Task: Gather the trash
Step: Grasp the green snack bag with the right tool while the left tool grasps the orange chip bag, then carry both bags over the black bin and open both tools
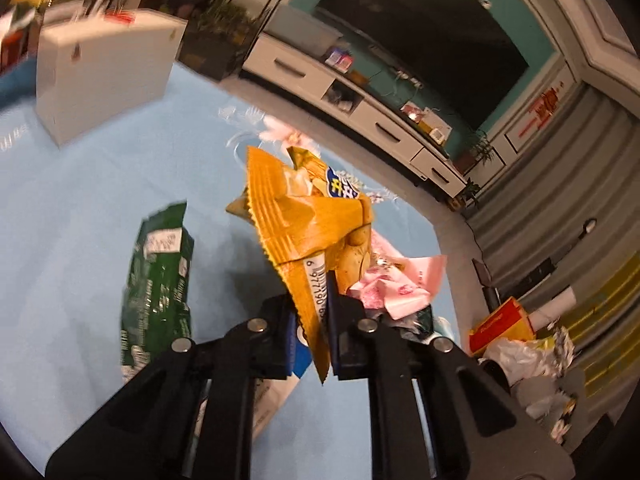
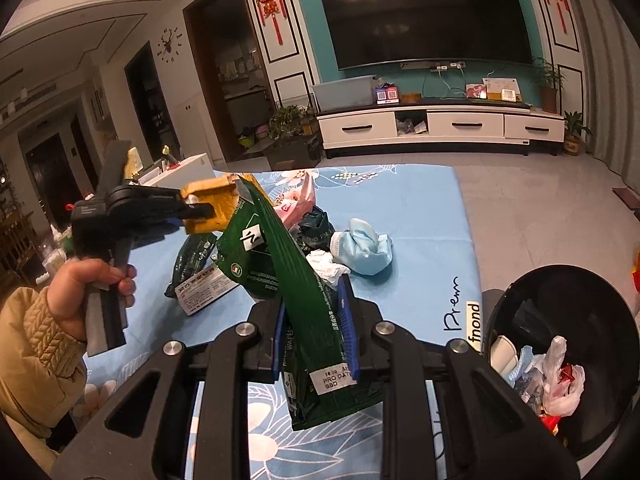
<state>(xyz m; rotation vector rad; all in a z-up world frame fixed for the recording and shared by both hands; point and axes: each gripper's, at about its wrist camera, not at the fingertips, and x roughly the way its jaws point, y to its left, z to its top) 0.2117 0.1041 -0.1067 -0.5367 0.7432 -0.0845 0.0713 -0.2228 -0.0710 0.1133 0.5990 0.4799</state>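
Observation:
My left gripper (image 1: 312, 332) is shut on a crumpled yellow snack bag (image 1: 308, 220) and holds it above the light blue mat (image 1: 72, 208). It shows from the side in the right wrist view (image 2: 200, 212), with the yellow bag (image 2: 210, 204) in it. My right gripper (image 2: 314, 340) is shut on a green wafer wrapper (image 2: 288, 280), lifted over the mat (image 2: 420, 220). More trash lies on the mat: a pink bag (image 2: 298, 200), a blue face mask (image 2: 366, 246), white tissue (image 2: 326, 264) and another dark green wrapper (image 2: 192, 256).
A black trash bin (image 2: 560, 344) with litter in it stands at the mat's right edge; its contents also show in the left wrist view (image 1: 528, 360). A white box (image 1: 104, 68) stands at the mat's far left. A TV cabinet (image 2: 440, 126) lines the far wall.

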